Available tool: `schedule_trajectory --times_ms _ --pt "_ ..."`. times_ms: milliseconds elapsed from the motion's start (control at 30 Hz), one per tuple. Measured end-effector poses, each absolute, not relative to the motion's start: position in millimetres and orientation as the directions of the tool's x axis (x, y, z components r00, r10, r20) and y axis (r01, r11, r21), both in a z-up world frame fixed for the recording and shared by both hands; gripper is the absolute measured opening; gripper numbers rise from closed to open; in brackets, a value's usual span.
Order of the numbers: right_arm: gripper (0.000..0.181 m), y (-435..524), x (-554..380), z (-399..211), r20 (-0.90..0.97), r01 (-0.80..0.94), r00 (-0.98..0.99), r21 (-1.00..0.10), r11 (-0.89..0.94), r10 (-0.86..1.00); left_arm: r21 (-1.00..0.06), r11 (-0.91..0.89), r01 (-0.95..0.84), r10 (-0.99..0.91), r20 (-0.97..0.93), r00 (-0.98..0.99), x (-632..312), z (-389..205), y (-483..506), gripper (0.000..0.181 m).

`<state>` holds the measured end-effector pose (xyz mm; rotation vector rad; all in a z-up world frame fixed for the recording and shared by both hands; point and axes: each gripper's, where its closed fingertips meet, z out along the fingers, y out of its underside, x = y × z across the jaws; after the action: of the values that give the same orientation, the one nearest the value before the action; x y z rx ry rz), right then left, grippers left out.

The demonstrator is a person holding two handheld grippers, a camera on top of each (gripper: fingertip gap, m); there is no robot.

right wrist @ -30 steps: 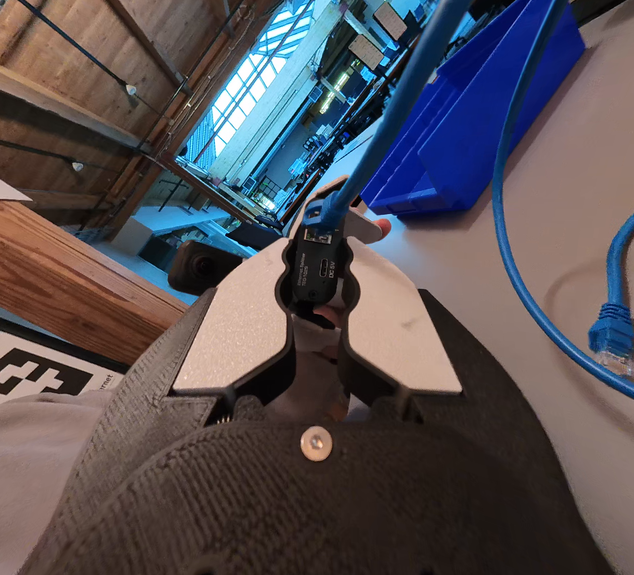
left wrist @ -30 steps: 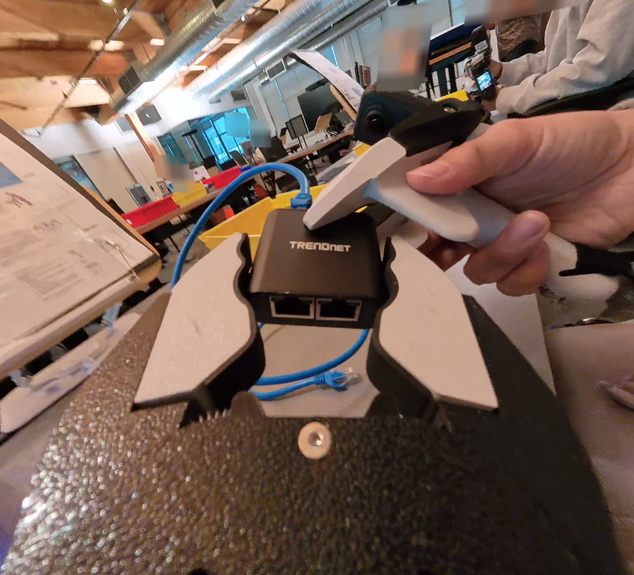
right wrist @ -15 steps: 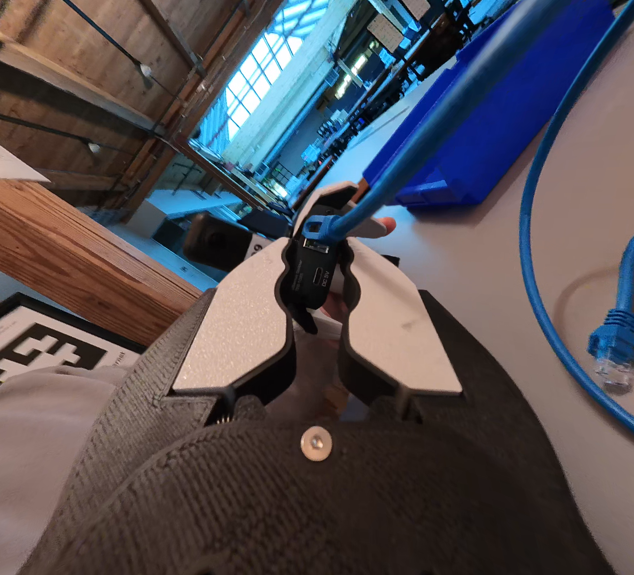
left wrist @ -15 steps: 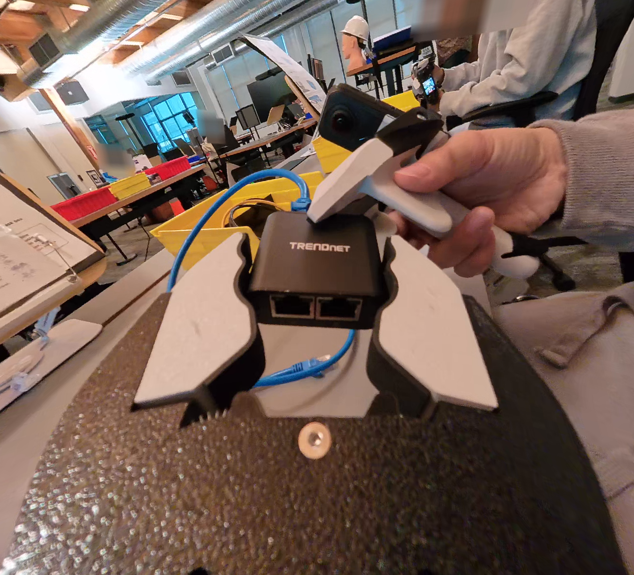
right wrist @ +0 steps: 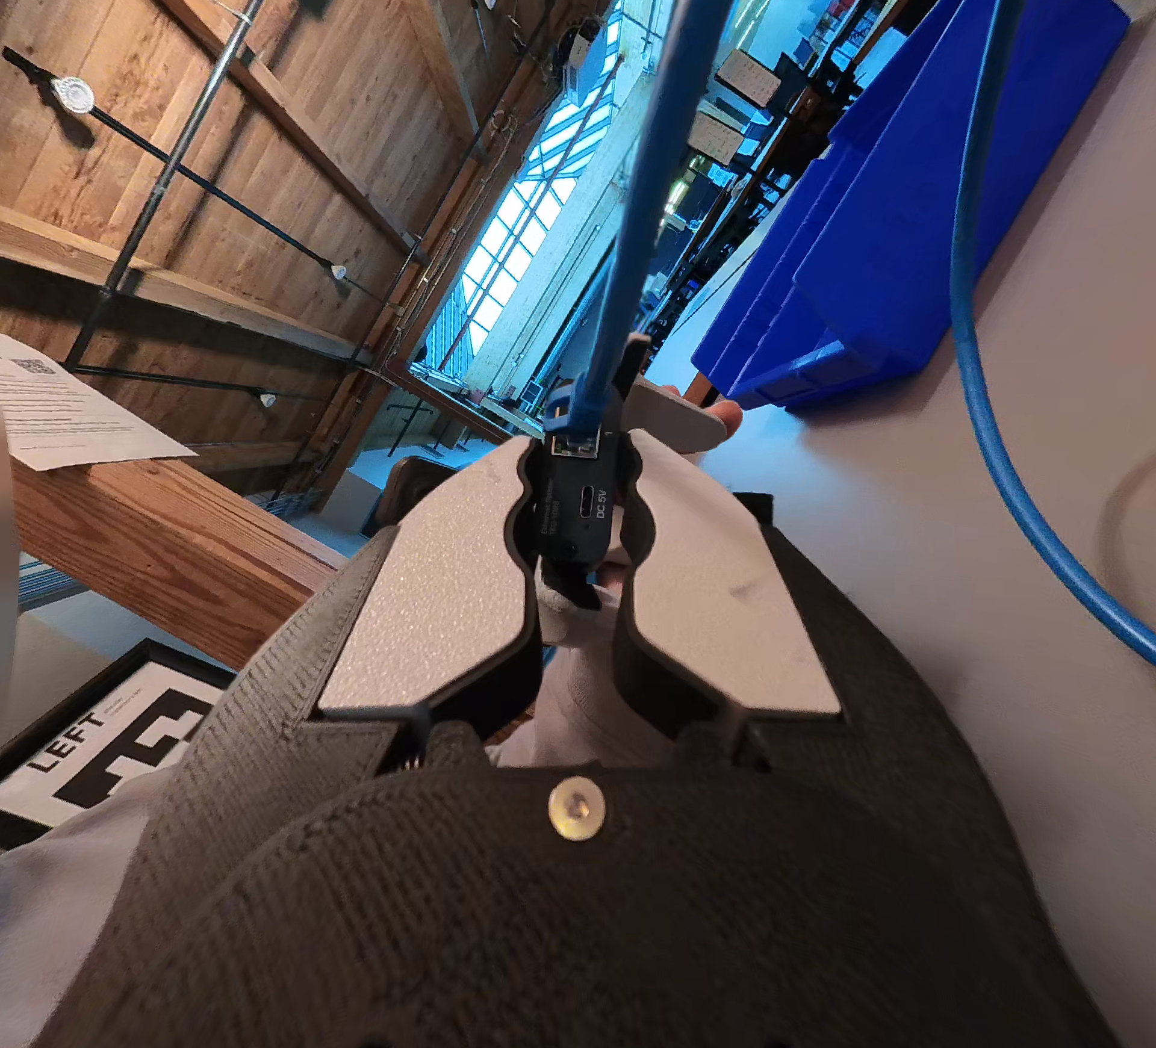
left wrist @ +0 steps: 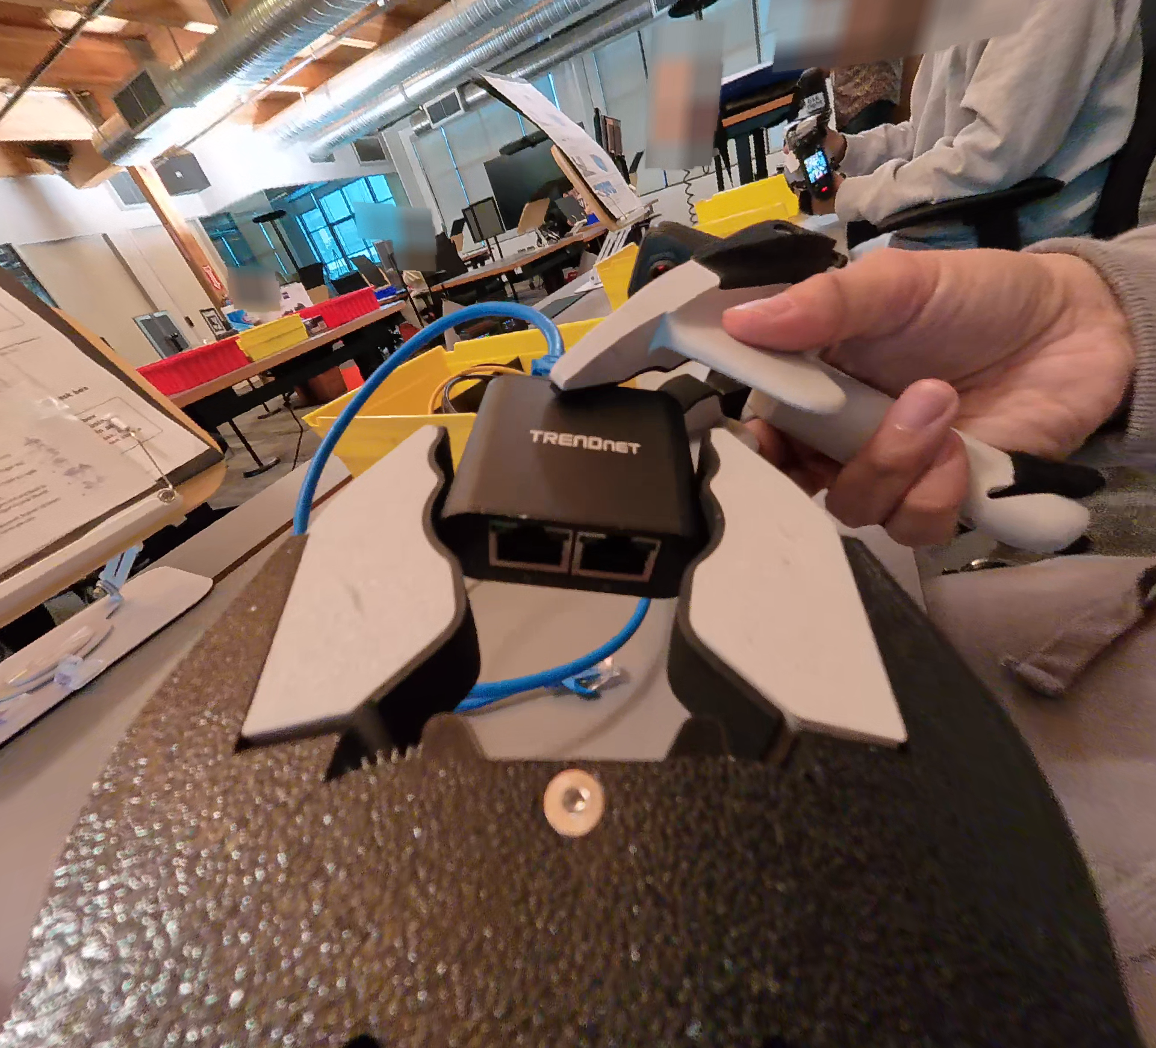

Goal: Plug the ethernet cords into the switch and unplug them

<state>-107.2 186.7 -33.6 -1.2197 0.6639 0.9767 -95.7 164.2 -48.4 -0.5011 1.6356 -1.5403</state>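
Both tools [left wrist: 572, 492] unmoved on switch [left wrist: 578, 455]

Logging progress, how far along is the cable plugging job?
Done: one blue cable is plugged into the back of the switch. In hand: the left gripper clamps the switch, and the right gripper grips its back end by the cable. Left: both front ports are empty; a loose plug lies on the table.

White lettering stands on the top of the black switch [left wrist: 572, 449] and small white print on its narrow end, black print covers the paper sheet [left wrist: 69, 430] at left, and bold black lettering marks the marker card [right wrist: 106, 761] near left.
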Motion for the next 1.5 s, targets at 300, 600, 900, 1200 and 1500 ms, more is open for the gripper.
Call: schedule_trajectory --times_ms 300,600,900,1200,1500 --pt "0.026 184 -102 -39 -0.817 -0.833 0.550 -0.553 0.034 0.173 -0.981 0.102 0.162 -0.757 -0.182 -0.627 -90 -55 161 0.074" --pt "0.035 180 -86 -40 -0.860 -0.880 0.475 -0.459 0.125 0.185 -0.977 0.166 0.137 -0.802 -0.214 -0.557 -83 -58 177 0.074" --pt "0.017 179 -76 -48 -0.908 -0.921 0.369 -0.330 0.206 0.199 -0.950 0.289 0.117 -0.804 -0.307 -0.510 -76 -69 166 0.074" --pt "0.016 179 -72 -52 -0.919 -0.934 0.331 -0.286 0.217 0.214 -0.951 0.296 0.088 -0.815 -0.299 -0.497 -72 -73 165 0.074" --pt "0.015 180 -73 -50 -0.898 -0.912 0.389 -0.344 0.224 0.204 -0.949 0.297 0.107 -0.821 -0.311 -0.479 -71 -72 166 0.074"
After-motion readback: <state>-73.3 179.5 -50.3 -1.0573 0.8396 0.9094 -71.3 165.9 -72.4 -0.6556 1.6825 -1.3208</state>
